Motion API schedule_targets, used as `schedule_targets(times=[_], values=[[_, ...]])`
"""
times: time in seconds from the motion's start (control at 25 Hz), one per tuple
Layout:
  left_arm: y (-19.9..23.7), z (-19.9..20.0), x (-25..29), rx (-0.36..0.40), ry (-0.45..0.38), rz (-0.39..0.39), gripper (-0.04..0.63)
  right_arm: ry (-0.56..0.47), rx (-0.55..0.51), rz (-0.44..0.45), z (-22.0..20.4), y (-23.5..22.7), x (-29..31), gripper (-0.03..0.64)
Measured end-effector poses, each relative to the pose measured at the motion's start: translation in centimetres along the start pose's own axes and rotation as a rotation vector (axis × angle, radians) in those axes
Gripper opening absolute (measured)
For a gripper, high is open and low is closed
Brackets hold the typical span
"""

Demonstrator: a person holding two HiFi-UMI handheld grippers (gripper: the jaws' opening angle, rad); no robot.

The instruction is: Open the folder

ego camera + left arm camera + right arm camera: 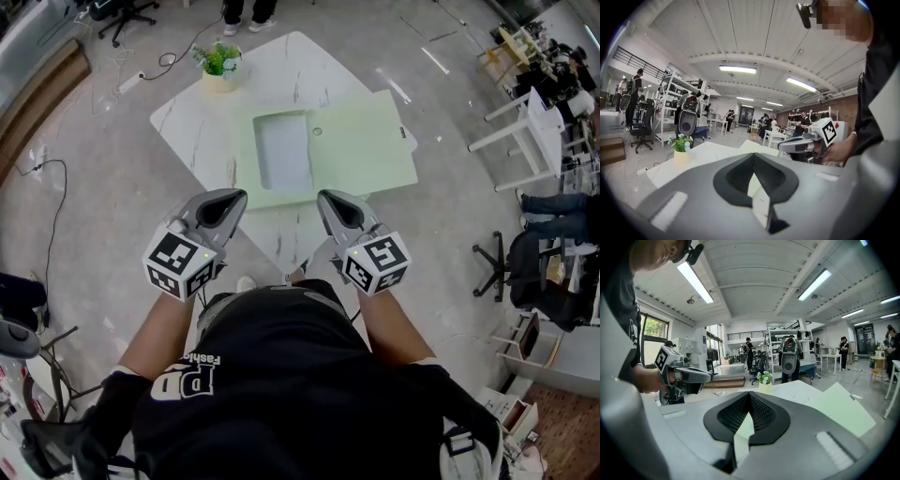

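The left gripper (232, 197) and the right gripper (328, 198) hang side by side over the near corner of the table (187, 117); both have their fingers pressed together, with nothing in them; neither one touches the folder (361, 145).

The green folder lies flat in the middle of the table and goes out past the right corner; I cannot tell if it is shut or already spread open, since a flat sheet looks the same both ways. It looks thin and the table looks smooth, so I think it would slide easily; any touch should be soft and at a thin edge.

Its long side runs from left to right, with the right end a bit farther away; the end with the clear window (282, 150) points left, toward the plant (218, 61) by the far left edge.
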State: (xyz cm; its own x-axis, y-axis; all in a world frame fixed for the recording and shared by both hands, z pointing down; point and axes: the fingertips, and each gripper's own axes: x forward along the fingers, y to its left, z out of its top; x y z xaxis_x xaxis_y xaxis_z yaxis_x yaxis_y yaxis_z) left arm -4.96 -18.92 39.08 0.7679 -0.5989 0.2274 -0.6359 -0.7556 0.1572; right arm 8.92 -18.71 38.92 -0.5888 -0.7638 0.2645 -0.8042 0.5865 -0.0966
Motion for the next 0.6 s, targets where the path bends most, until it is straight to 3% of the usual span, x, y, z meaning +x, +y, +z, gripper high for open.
schedule_targets(times=[0.6], values=[[-0.26,0.01,-0.11,0.003,-0.003,0.005,0.051,0.005,-0.003,0.005,-0.25,0.1,-0.03,0.0]])
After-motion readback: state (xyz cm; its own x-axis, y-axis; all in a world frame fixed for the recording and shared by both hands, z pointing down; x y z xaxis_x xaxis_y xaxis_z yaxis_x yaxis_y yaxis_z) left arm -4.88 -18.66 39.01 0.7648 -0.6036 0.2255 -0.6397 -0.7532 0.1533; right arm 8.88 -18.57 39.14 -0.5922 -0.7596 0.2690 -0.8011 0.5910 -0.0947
